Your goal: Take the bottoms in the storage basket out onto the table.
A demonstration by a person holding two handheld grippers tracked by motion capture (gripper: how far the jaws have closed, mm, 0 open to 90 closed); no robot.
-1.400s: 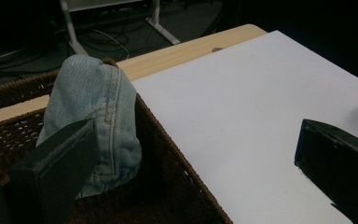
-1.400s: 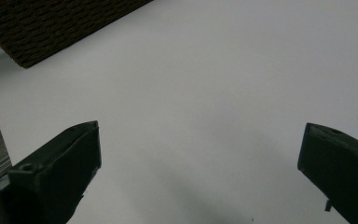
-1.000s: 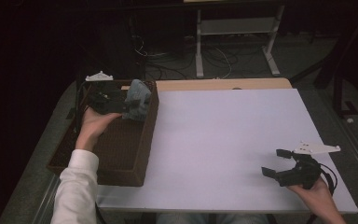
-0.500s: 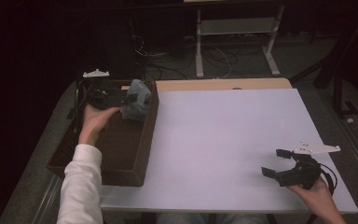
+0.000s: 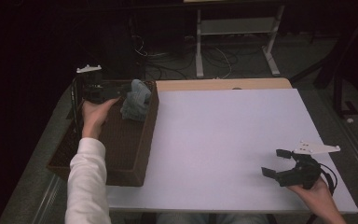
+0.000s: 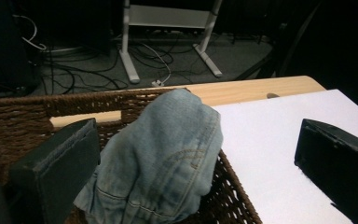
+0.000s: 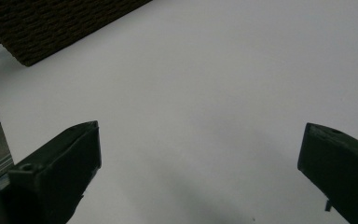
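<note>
A person's left tool [image 5: 121, 92] reaches over the far end of a brown wicker basket [image 5: 142, 140] at the left edge of the white bench [image 5: 223, 140], where a piece of faded blue denim [image 5: 136, 100] is draped over the basket's right-hand wall near its far corner. In the left gripper view the denim [image 6: 163, 154] lies between the tool's two black jaws, which stand wide apart: the left jaw is close beside the cloth's edge, the right jaw is well clear of it above the white bench top, and neither is pressed into the fabric, so the tool has hold of nothing. The denim is crumpled into a rounded hump, pale and washed-out, with stitched seams and a curved line of orange-brown thread showing on its front; its lower folds hang down inside the woven wall of the basket [image 6: 23, 112]. The person's left hand [image 5: 95, 114], in a white sleeve [image 5: 88, 182], grips the tool from behind. Well apart, near the bench's front right corner, the right tool [image 5: 276, 163] hovers over bare white surface in the right hand [image 5: 314, 193], its jaws spread wide and empty.
</note>
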